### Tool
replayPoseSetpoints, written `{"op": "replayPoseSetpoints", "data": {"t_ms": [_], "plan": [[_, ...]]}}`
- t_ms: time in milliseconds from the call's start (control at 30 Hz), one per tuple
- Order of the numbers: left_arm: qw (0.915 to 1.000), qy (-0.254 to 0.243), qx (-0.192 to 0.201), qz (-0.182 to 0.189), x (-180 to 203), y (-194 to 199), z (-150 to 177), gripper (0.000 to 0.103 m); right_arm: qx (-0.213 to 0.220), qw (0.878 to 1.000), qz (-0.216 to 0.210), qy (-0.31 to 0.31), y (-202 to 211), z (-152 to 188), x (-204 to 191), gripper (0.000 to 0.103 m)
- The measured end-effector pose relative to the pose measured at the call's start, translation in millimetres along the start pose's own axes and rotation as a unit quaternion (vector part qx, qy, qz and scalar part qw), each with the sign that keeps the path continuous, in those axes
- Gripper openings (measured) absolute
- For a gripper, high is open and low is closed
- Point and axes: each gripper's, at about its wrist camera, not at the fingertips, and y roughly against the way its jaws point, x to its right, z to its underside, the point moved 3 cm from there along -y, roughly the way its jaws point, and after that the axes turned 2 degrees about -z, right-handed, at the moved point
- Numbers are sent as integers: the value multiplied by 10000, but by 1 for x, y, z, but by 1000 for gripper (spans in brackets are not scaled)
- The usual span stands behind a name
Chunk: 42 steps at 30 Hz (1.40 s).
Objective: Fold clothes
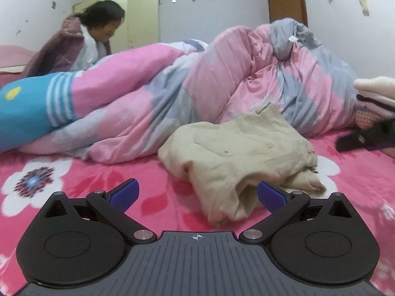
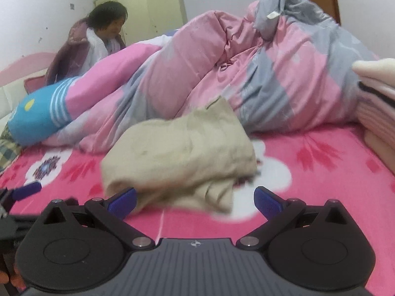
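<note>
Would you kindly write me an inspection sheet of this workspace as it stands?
Surface: pink flowered bed sheet, bare patches in front.
Job's things: beige garment, roughly folded and rumpled, lying on the sheet; folded stack at the right edge.
Clutter: pink and grey quilt heaped behind; blue striped pillow at left.
Grippers: left tongs open, empty, at the garment's near edge; right tongs open, empty, one finger against the garment.
Cables: nothing seen.
Surroundings: a person beyond the quilt holding a mauve blanket; wardrobe; brown door.

left wrist: low over bed [image 1: 98,172], facing quilt [image 1: 222,79] | right wrist: same, slightly higher | shared: beige garment [image 1: 237,153], close
</note>
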Motion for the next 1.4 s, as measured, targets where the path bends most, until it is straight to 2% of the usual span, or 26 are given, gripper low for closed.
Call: {"op": "replayPoseSetpoints", "data": {"t_ms": [167, 267, 333, 400, 433, 467, 500, 533, 600, 667, 767, 833, 933, 1100, 1300, 1367, 1400], "plan": [[9994, 122, -62, 330, 6, -31, 0, 100, -141, 9974, -254, -663, -81, -36, 48, 102], [9983, 184, -258, 486, 8, -45, 7, 93, -159, 9947, -274, -983, -123, -51, 73, 101], [9969, 240, -439, 601, 8, -52, 13, 78, -244, 9916, -297, -1231, -146, -58, 88, 100], [9953, 336, -595, 681, 7, -57, 18, 73, -483, 9865, -443, -1502, -167, -59, 99, 100], [9947, 388, -635, 715, 6, -59, 19, 69, -675, 9823, -582, -1647, -176, -58, 102, 96], [9942, 433, -630, 754, 5, -58, 19, 66, -805, 9803, -649, -1685, -179, -56, 102, 81], [9939, 465, -622, 781, 5, -58, 19, 62, -918, 9788, -695, -1692, -180, -53, 99, 73], [9939, 473, -603, 788, 5, -57, 17, 59, -1030, 9773, -742, -1699, -182, -51, 97, 70], [9941, 488, -542, 804, 6, -54, 15, 56, -925, 9833, -631, -1434, -168, -50, 87, 58], [9942, 509, -504, 803, 6, -52, 14, 47, -823, 9882, -532, -1176, -152, -52, 76, 34], [9939, 572, -488, 802, 4, -51, 15, 39, -758, 9930, -439, -795, -127, -59, 58, 13], [9935, 588, -490, 837, 0, -48, 16, 33, -709, 9954, -422, -489, -111, -63, 44, 10], [9927, 627, -511, 892, -6, -41, 18, 28, -631, 9965, -524, -179, -83, -66, 19, 9], [9908, 755, -620, 936, -23, -22, 23, 21, -535, 9946, -885, 43, -39, -59, -28, 8], [9900, 839, -584, 975, -43, 18, 25, 22, -534, 9877, -1467, 122, 12, -35, -76, 8], [9885, 942, -672, 972, -51, 32, 28, 29, -576, 9835, -1712, 118, 28, -22, -91, 8], [9874, 1004, -734, 977, -56, 38, 31, 36, -606, 9811, -1837, 91, 33, -14, -98, 8]]}}
